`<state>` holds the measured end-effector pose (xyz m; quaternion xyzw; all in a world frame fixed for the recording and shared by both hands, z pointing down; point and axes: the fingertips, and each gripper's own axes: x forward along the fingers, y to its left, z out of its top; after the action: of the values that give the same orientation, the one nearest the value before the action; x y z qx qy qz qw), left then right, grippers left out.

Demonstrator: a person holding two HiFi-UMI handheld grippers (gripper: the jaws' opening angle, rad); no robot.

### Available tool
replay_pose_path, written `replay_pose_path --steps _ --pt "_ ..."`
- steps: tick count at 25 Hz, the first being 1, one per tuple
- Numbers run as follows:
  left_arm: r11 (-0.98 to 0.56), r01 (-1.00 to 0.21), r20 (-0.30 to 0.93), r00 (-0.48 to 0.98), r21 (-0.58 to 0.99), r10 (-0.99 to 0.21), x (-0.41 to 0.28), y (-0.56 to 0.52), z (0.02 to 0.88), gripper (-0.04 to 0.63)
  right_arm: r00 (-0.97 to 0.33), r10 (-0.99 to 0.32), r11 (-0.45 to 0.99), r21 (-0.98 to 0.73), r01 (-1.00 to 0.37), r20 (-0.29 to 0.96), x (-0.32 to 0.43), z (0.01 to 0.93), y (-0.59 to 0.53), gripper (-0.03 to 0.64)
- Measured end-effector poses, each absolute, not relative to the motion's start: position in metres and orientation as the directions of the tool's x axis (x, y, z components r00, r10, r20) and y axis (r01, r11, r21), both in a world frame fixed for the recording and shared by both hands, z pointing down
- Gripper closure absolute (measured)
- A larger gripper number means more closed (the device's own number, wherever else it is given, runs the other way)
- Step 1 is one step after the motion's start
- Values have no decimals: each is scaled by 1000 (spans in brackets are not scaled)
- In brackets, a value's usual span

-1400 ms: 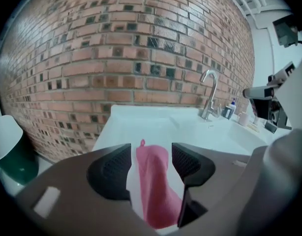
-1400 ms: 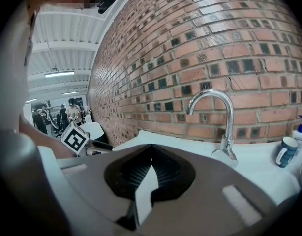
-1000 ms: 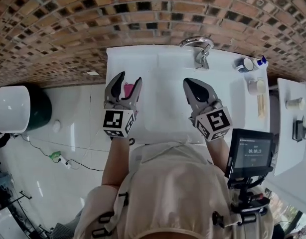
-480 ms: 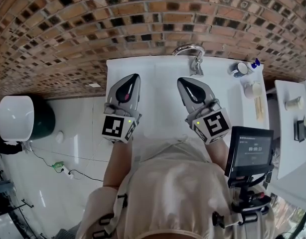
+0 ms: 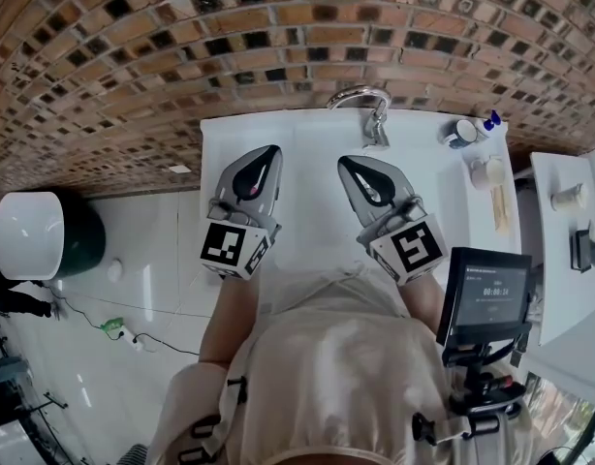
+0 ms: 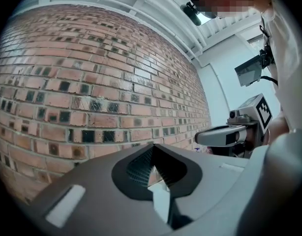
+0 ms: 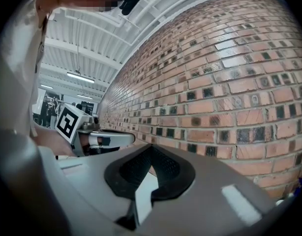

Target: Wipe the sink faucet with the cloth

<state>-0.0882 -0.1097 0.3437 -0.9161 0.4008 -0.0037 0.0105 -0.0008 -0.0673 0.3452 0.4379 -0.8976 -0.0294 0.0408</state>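
Faucet (image 5: 363,103) is my reference: chrome, curved spout, mounted at the far rim of the white sink (image 5: 307,139), right under the brick wall (image 5: 278,27).

Left gripper (image 5: 266,156) hangs over the basin, nearer to me than the faucet and off to its left, not touching it. Its jaws are clenched together. From the head view I see a small sliver of pink cloth (image 5: 251,191) pinched in the window between them, so I read it as gripping the cloth. In its own view the jaws meet tip to tip, pointing level at the brick.

Right gripper (image 5: 348,166) sits just below the faucet on my side, also apart from it. Jaws closed on each other, nothing between them in its own view.

The two grippers are side by side, a gap of bare basin between.

Right of the faucet, on the counter: a cup (image 5: 461,133), a blue-capped bottle (image 5: 491,121), and a white mug (image 5: 487,172) closer to me.

Far left of the faucet, down on the floor, a white bin (image 5: 26,232).
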Motion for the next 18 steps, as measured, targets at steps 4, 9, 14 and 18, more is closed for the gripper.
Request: replay_pose_path --steps 4,9,14,18 --pt "-689 -725 5 689 -18 -725 -82 -107 346 592 -607 -793 609 84 -789 48 3 346 -65 626" --pt "-695 -719 8 695 -18 -719 -81 -102 346 592 -609 -792 609 91 -788 35 2 342 -61 626" --pt "-705 -709 -2 705 -24 -709 -75 -97 342 592 -616 -787 615 107 -781 27 1 336 -57 626" --pt "-713 -701 -2 713 -23 -701 -71 -97 344 592 -612 -790 613 109 -783 43 2 339 -57 626"
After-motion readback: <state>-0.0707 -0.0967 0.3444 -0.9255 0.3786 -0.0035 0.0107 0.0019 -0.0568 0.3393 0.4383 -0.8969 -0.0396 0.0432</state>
